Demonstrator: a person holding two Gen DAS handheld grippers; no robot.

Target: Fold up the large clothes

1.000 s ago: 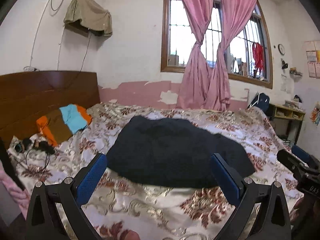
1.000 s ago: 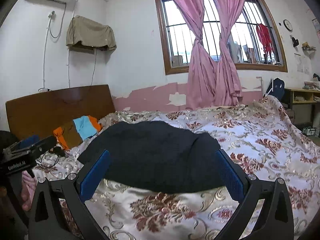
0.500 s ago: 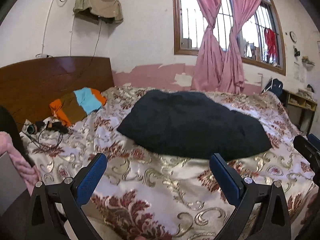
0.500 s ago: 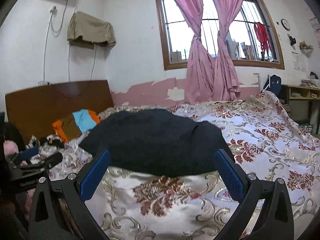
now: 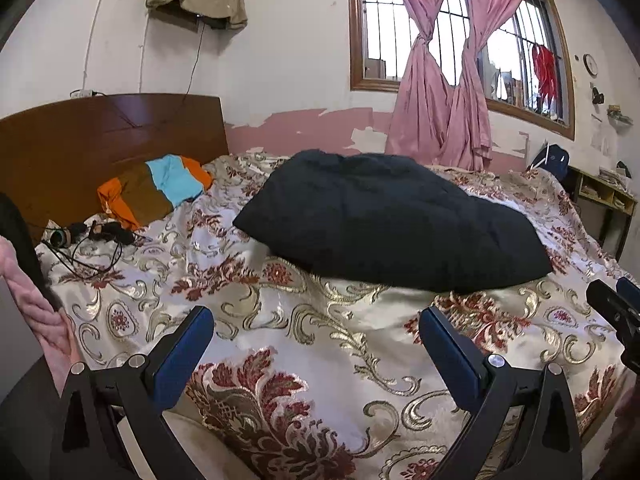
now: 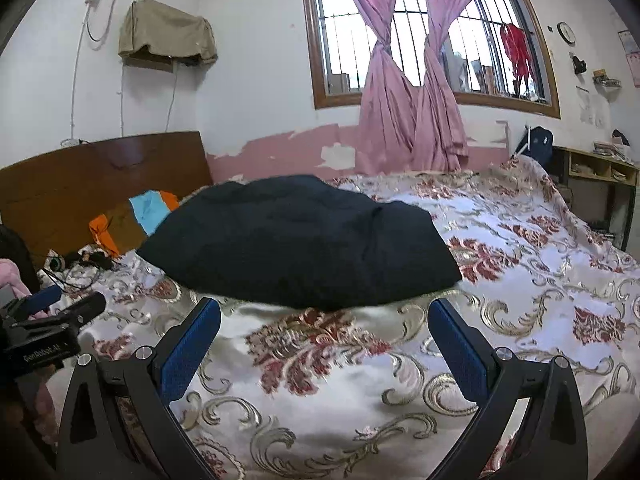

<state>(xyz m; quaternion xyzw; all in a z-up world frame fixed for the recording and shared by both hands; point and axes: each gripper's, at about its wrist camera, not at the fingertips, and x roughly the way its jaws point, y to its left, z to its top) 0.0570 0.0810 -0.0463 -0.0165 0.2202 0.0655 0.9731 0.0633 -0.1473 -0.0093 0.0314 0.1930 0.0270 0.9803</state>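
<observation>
Both tongs spread and empty, above the near edge of the bed, with the dark garment lying ahead.

The bed (image 5: 280,344) carries a shiny cover with red flowers and gold scrolls, a little wrinkled. On its middle lies the dark garment (image 5: 392,224), a thick, matt, puffy mass with rounded edges; it looks already doubled into a compact bundle, so I judge the folding is nearly done or a last fold remains. The left tongs (image 5: 316,340) and the right tongs (image 6: 324,328) are both wide apart and pinch nothing, apart from the cloth. For a good next fold, each tongs should take one near corner at the same height, pinch all the layers, and carry them evenly, because the padding may spring back. Near the headboard rests a small folded cloth (image 5: 156,188) in orange, brown and light blue.
</observation>
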